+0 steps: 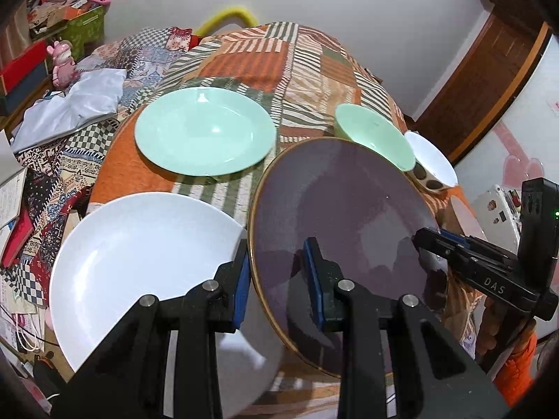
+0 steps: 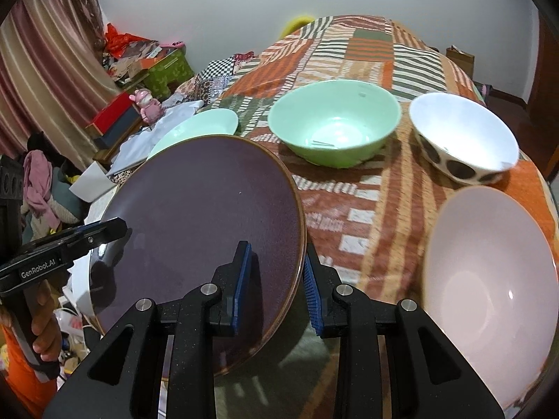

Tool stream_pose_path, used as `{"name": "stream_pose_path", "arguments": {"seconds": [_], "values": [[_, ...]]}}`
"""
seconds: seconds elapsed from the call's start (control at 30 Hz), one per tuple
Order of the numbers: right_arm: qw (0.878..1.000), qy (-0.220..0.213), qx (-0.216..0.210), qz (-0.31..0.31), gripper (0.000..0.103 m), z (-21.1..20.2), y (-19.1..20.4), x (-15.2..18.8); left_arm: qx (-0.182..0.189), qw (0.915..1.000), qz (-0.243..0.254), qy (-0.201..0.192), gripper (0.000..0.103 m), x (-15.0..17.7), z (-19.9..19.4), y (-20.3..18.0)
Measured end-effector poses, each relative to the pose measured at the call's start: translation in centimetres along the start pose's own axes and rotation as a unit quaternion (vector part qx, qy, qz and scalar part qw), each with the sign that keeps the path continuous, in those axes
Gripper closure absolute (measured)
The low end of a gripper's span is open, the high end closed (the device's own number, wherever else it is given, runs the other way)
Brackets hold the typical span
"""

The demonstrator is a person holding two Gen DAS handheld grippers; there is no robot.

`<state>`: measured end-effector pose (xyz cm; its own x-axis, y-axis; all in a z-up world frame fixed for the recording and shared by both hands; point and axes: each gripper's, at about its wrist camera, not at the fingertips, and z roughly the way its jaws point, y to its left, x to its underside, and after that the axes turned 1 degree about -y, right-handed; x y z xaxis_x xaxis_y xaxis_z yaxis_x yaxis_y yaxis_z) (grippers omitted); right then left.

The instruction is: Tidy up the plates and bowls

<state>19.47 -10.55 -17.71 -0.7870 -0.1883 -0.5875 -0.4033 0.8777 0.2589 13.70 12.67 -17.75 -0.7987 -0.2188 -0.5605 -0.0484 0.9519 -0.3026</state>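
Both the left gripper (image 1: 277, 282) and right gripper (image 2: 277, 286) pinch opposite rims of a purple plate (image 1: 342, 223), apparently lifting it level toward the white plate (image 1: 139, 265) at lower left.

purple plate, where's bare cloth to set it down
The purple plate is held at both edges. Bare cloth lies in front of the green bowl, between the purple plate and the pink bowl. The far end of the table is also free. The left is crowded: white plate, green plate.
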Motion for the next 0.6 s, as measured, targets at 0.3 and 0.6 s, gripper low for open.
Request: {"name": "stream_pose_path", "arguments": {"seconds": [0.3, 0.6], "values": [[1.000, -0.009, 0.024, -0.002, 0.079, -1.5, -0.9, 1.3, 0.005, 0.9999, 0.007, 0.012, 0.074, 1.3, 0.8, -1.6], [0.999, -0.002, 0.044, -0.007, 0.079, -0.9, -0.9, 2.5, 0.003, 0.9994, -0.005, 0.033, 0.074, 2.4, 2.2, -1.4]]}}
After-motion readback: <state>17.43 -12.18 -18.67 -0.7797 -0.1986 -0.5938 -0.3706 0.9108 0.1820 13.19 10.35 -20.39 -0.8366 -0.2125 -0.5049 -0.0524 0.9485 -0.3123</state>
